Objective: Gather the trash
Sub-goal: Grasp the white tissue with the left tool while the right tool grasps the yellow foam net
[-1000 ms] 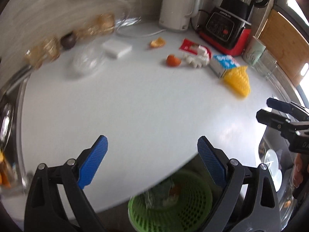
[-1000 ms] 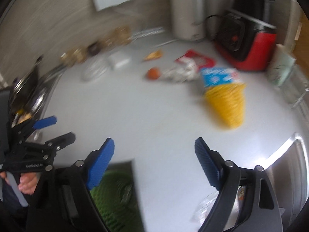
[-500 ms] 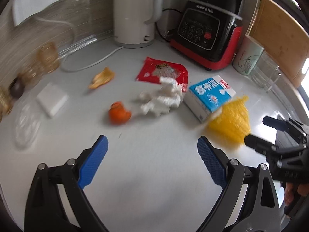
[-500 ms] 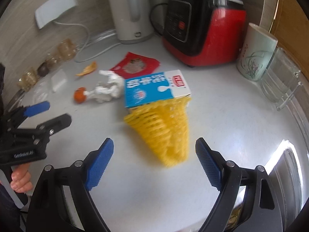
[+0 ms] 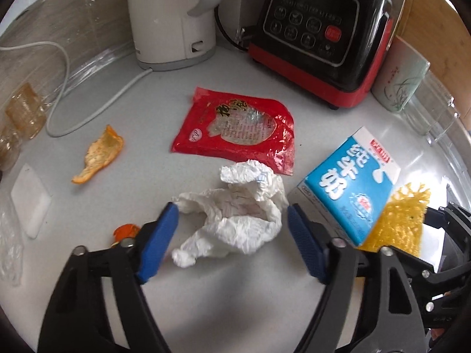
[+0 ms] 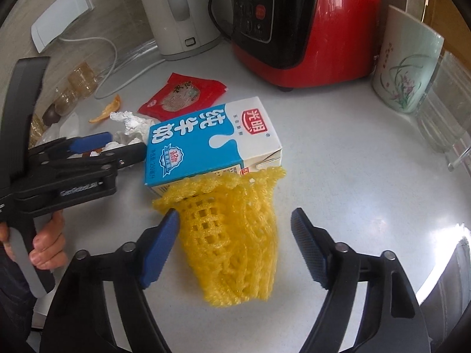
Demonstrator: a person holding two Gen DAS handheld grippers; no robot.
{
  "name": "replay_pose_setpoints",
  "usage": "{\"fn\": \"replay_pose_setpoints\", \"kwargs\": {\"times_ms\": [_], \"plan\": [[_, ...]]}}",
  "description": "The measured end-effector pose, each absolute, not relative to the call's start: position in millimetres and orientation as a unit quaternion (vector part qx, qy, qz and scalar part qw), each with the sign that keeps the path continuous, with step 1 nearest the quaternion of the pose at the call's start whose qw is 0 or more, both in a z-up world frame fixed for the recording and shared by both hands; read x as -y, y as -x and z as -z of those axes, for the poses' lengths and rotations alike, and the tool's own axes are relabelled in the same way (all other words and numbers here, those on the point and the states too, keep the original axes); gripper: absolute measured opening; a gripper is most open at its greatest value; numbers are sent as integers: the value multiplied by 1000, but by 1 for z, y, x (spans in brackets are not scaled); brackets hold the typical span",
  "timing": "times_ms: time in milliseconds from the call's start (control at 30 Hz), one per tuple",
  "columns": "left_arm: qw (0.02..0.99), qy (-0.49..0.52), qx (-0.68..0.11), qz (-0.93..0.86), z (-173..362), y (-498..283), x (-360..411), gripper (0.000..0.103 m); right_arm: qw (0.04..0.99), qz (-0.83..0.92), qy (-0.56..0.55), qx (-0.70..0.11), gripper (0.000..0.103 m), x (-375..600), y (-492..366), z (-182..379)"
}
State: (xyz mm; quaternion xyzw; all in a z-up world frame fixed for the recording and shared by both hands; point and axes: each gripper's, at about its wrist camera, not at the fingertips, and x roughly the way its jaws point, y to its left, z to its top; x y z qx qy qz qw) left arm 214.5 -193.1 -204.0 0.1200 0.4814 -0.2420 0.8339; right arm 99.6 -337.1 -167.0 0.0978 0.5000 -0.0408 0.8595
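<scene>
Trash spread across the white surface, both hand-held grippers poised over it and released.

Largest first: the blue milk carton lies flat, its end touching the yellow foam net, which sits between the spread pads of my right hand-held gripper. My left hand-held gripper brackets the crumpled white tissue, with the red wrapper just behind and an orange peel off to one side. If I close right now, the springy net could squirm out or drag the carton. On the left, the tissue may tear loose; a small orange scrap, probably peel, hides beside my pad.
</scene>
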Motion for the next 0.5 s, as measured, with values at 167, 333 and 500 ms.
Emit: {"fn": "replay_pose_setpoints", "kwargs": {"times_ms": [167, 333, 500], "plan": [[826, -128, -493, 241, 214, -221, 200, 46, 857, 29, -108, -503, 31, 337, -101, 173], [825, -121, -493, 249, 210, -223, 200, 23, 859, 25, -121, -497, 21, 340, -95, 169], [835, -123, -474, 251, 195, -214, 196, 21, 863, 21, -126, -488, 19, 339, -88, 159]]}}
